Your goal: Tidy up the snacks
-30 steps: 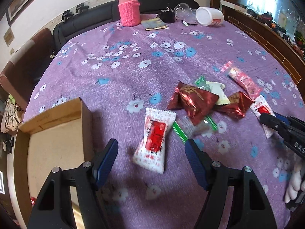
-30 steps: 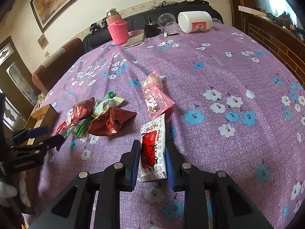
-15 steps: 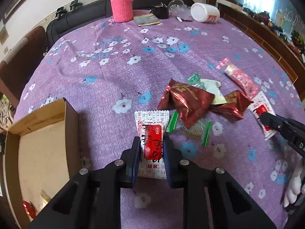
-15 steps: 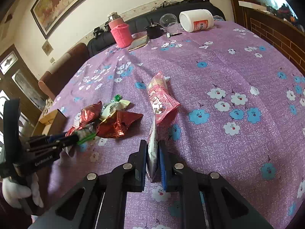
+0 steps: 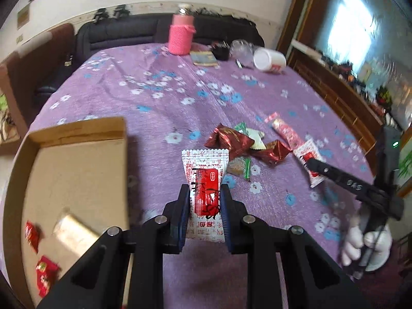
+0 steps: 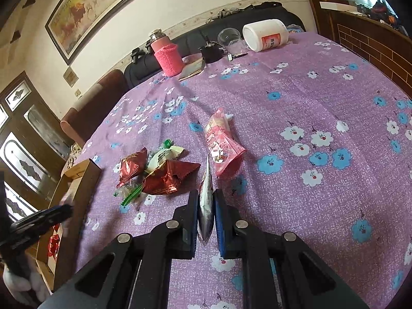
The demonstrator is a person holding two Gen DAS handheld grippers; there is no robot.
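Note:
My left gripper [image 5: 204, 200] is shut on a white and red snack packet [image 5: 205, 177] and holds it above the purple tablecloth, just right of the open cardboard box [image 5: 77, 170]. The box holds a few snacks [image 5: 74, 229]. My right gripper [image 6: 206, 215] is shut on a second white and red packet [image 6: 206, 198], seen edge-on and lifted off the cloth. A pile of dark red, green and white snacks [image 6: 157, 170] lies left of it, and a pink packet [image 6: 222, 145] lies just ahead. The right gripper also shows in the left wrist view [image 5: 312, 163], right of the pile [image 5: 244, 145].
At the far edge stand a pink-sleeved flask [image 6: 167, 56], a notebook [image 6: 191, 69], a black object [image 6: 211, 51], a clear cup [image 6: 229, 37] and a tipped white jar [image 6: 265, 34]. A dark sofa [image 5: 123, 33] and a wooden ledge [image 6: 373, 49] border the table.
My left gripper closed on its packet, lifted it and moved toward the box. My right gripper raised its packet off the cloth, turning it edge-on.

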